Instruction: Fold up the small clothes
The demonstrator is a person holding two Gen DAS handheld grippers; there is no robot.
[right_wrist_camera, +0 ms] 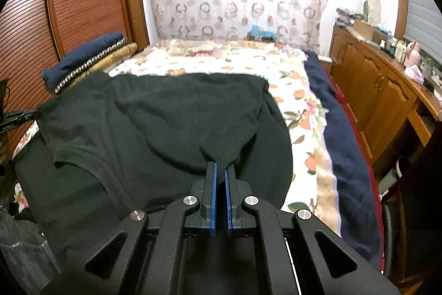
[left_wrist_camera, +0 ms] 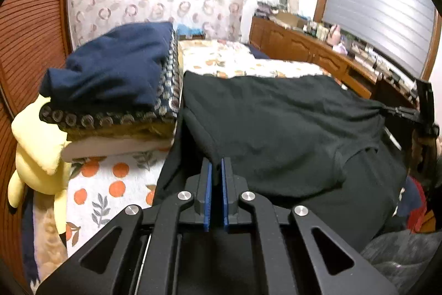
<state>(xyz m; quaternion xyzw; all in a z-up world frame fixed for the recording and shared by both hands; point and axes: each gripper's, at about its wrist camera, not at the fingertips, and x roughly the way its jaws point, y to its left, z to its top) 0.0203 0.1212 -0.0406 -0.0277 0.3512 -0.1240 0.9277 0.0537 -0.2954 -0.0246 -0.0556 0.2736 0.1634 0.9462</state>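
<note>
1. The black shirt lay spread across the near end of the bed.
2. The left gripper pinched the shirt's near left edge.
3. The right gripper clamped bunched cloth at its near right edge.
4. Folded bedding sat along the bed's left edge.
</note>
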